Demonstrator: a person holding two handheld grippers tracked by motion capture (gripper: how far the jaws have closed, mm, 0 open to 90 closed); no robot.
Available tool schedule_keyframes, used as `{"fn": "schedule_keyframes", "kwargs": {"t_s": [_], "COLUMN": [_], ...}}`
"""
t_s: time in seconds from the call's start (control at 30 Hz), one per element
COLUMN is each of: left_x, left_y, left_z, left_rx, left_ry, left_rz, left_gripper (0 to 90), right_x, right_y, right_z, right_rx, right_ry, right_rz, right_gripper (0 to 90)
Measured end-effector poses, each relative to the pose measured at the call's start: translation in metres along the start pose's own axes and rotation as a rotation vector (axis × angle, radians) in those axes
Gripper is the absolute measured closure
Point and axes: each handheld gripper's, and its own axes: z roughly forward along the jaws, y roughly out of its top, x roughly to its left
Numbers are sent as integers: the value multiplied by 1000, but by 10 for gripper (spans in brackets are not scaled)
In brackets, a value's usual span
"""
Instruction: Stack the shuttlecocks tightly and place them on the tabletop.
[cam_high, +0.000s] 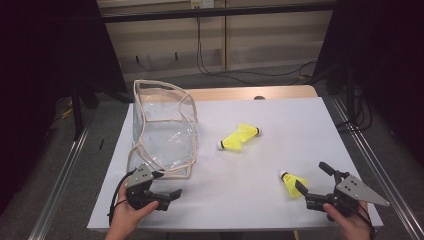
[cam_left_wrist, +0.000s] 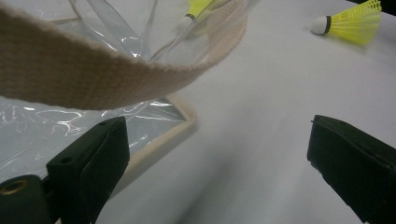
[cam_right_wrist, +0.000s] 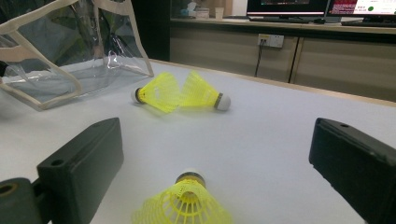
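The clear bag (cam_high: 162, 127) stands at the white table (cam_high: 260, 190)'s left side, its tan strap close over the left gripper (cam_high: 172, 194), whose jaws are wide apart, holding nothing. Bare surface lies to the right. Two yellow shuttlecocks (cam_high: 240, 137) touch mid-table. The right gripper (cam_high: 311, 181) gapes around a third shuttlecock (cam_high: 293, 183), not touching it; its skirt is cut off in the right gripper view.

Left gripper (cam_high: 169, 196) & right gripper (cam_high: 311, 181) both w/ jaws wide apart, hand-held low.
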Motion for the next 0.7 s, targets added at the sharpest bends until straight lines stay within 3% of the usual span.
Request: {"fn": "schedule_keyframes", "kwargs": {"t_s": [0.1,0.13,0.27,0.7], "left_x": [0,2,6,13], "left_y": [-2,-2,-4,-9], "left_z": [0,0,-1,-3], "left_rx": [-20,-8,5,16], "left_ry": [-5,-2,9,22], "left_rz": [-26,-8,-2,-26], "left_gripper": [57,57,57,55], "right_x": [0,0,0,1], "right_y": [0,0,0,0], "right_z": [0,0,0,1], "right_rx": [1,0,-2,4], "right_ry": [1,3,3,9], "right_rz": [-2,-1,0,-5], "right_gripper": [29,29,29,29]}}
